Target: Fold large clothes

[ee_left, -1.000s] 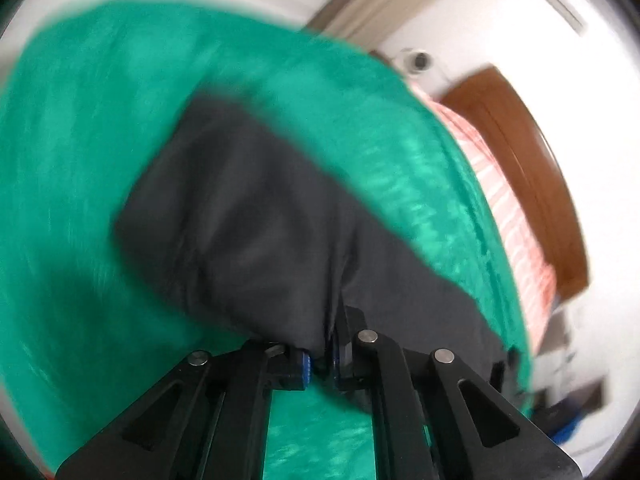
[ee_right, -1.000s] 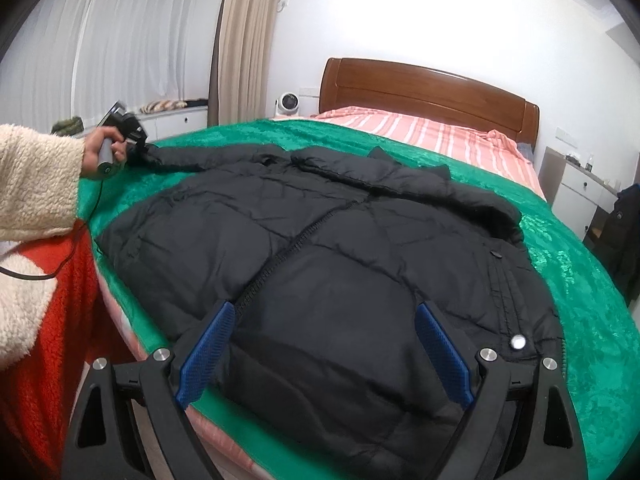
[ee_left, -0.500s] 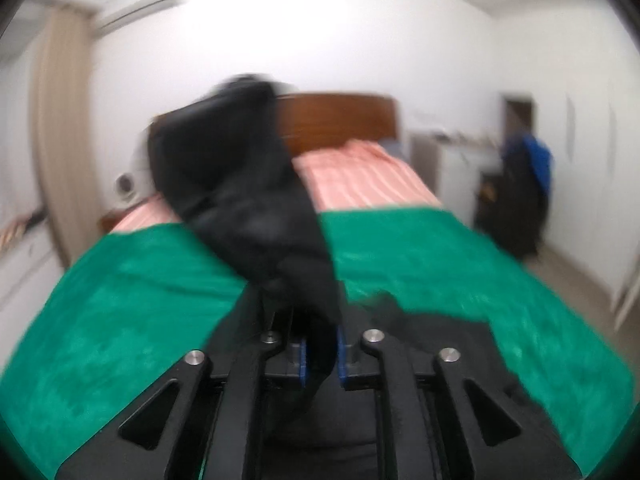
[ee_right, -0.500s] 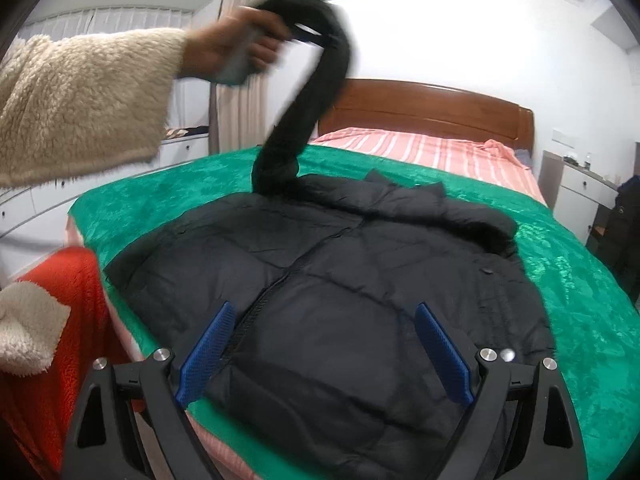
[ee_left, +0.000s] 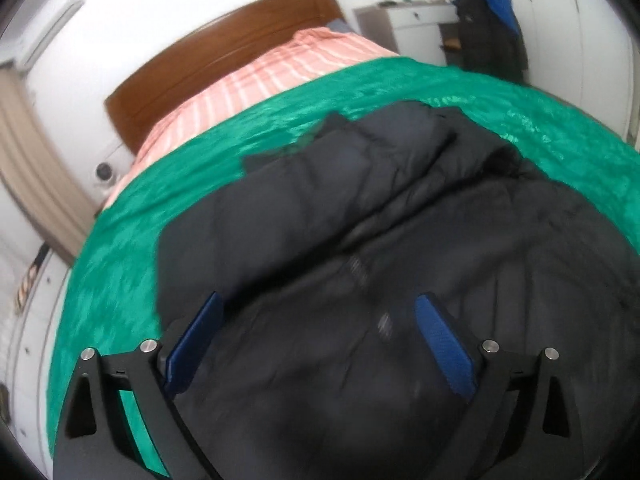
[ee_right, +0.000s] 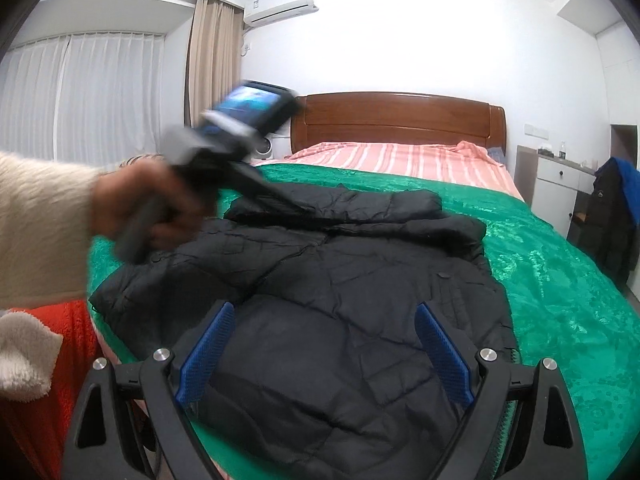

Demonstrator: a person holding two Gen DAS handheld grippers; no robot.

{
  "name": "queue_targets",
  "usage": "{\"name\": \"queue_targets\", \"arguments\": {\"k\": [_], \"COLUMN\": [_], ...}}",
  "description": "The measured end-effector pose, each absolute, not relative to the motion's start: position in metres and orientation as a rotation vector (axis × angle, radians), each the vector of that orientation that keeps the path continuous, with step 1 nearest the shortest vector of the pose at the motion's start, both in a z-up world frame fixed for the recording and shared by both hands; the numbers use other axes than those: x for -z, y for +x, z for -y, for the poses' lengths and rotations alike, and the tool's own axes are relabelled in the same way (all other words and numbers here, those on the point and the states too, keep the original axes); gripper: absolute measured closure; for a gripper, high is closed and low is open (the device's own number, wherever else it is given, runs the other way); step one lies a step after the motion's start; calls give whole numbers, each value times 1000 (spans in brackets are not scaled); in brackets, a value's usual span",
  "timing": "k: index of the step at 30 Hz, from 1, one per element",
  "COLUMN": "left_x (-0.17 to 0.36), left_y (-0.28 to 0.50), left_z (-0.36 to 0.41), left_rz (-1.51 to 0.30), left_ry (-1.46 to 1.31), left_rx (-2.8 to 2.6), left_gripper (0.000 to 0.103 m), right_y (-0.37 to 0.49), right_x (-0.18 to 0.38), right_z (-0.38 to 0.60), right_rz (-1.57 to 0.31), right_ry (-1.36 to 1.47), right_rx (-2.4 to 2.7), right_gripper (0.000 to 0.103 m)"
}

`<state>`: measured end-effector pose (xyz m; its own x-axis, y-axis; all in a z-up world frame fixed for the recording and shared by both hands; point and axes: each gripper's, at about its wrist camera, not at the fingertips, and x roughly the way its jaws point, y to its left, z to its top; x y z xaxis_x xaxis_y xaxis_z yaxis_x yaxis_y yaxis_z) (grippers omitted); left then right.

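A black puffer jacket lies front up on the green bedspread. Its left sleeve lies folded across the upper chest, toward the right. The jacket also fills the left wrist view, with the folded sleeve running across it. My left gripper is open and empty just above the jacket; the right wrist view shows it hand-held over the collar area. My right gripper is open and empty above the jacket's hem.
A wooden headboard and pink striped sheet lie at the far end of the bed. A white nightstand and a chair with dark clothes stand at the right. Curtains hang at the left.
My left gripper carried the sleeve up and over, laid it across the jacket's chest and opened, letting it go. My right gripper stayed open above the hem.
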<state>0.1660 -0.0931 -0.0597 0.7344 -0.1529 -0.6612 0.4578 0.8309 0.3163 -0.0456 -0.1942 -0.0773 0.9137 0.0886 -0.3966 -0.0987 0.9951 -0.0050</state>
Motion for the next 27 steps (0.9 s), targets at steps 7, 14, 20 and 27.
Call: {"name": "queue_targets", "arguments": {"k": [7,14,20,27], "left_x": [50,92,156,164], "left_y": [138,173,184,187], "left_z": [47,25,10,0], "left_rz": [-573,-572,-691,-700], "left_ry": [323,192,170,103], "left_rx": [237,149,152,190], "left_gripper": [0,0,0,0], "right_y": [-32,9,39,45], "right_x": [70,56,122,140], "right_z": [189,215,249,239], "right_rz": [-398,-335,-520,-537], "right_ry": [-33,2,142,96], "right_rx": [-106,-8,75,107], "right_gripper": [12,11,11,7]}}
